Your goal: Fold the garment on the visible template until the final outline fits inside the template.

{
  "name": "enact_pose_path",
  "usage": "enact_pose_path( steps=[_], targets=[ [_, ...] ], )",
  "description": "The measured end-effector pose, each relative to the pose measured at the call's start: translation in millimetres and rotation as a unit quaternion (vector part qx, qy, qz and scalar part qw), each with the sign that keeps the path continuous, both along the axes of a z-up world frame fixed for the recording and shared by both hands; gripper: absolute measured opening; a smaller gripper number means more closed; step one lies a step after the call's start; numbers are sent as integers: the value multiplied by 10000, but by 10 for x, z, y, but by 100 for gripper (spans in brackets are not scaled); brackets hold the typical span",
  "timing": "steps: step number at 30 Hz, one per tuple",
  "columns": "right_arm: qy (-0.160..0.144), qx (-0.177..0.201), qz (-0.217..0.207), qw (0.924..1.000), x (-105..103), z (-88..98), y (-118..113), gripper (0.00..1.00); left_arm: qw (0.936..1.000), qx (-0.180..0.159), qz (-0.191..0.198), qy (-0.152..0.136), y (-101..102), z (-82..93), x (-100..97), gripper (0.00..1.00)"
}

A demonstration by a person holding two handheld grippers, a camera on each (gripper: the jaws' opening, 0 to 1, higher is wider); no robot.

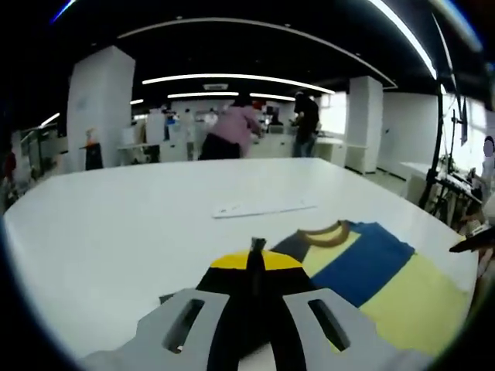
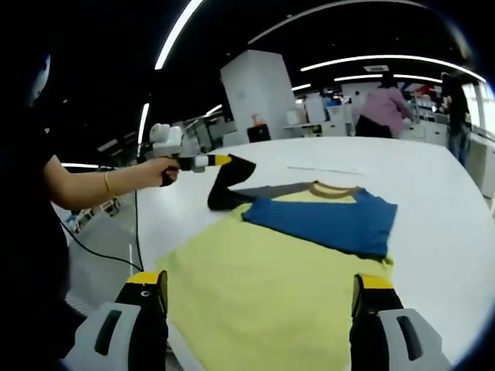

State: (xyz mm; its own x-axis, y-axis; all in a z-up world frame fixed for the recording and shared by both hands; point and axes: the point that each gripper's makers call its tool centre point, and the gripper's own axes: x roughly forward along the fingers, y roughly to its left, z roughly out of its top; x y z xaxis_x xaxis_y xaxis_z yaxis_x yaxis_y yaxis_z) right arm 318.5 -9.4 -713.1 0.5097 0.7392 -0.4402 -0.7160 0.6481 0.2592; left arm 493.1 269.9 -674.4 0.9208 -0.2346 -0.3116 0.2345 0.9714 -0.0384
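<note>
While left gripper (image 2: 220,161) lifts sleeve (image 2: 226,185), right gripper (image 2: 259,309) apparently empty

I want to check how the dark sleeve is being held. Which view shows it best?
The right gripper view: there the left gripper is seen from the side, lifting the dark sleeve off the yellow and blue shirt. In the left gripper view the sleeve runs between that gripper's own jaws, which largely cover it.
</note>
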Motion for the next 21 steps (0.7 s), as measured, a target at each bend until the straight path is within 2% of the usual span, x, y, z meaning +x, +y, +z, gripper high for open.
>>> enact_pose_path(
  steps=[21],
  targets=[
    [106, 54, -53, 9999, -64, -59, -35, 99, 9985, -54, -536, 29, -604, 1, 115, 0]
  ],
)
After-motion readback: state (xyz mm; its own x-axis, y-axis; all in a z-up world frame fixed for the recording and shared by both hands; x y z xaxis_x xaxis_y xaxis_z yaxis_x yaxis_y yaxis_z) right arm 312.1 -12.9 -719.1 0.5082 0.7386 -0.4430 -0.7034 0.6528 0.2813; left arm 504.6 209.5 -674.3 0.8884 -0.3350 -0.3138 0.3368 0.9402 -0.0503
